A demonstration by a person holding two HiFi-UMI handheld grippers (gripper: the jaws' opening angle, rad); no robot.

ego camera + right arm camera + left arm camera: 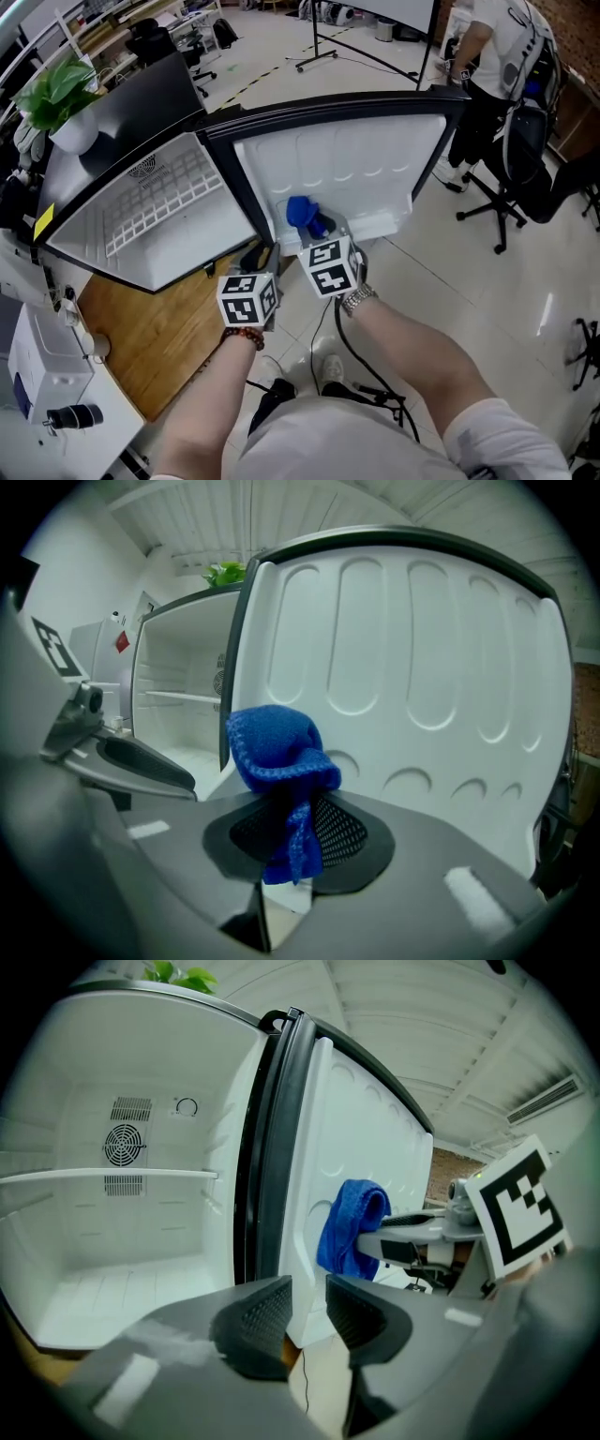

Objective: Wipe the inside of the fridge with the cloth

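Fridge (pixel 141 225) stands open: white cavity with one shelf (pixel 112 1176) and a fan grille (pixel 122 1145) on the back wall. Door (pixel 356 169) is wide open, its moulded inner face toward the person.

Right gripper (pixel 295 832) is clenched on the cloth (pixel 277 747) — a blue wad bunched above the jaws with a tail hanging down through them. Its long axis runs about 12-to-6 in the right gripper view. The wad sits just in front of the lower door liner; can't tell if it touches.

Left gripper (pixel 307 1312) is released: pads apart, nothing between them, aimed at the door's hinge edge.

Key relation, head view: from the cloth the cavity is at roughly 10 o'clock and the door liner at 12 — the cloth hand is nearer the door, the empty hand nearer the cavity. My read: either the liner gets wiped first, or the right hand has to swing toward 10 to reach the shelf and walls.
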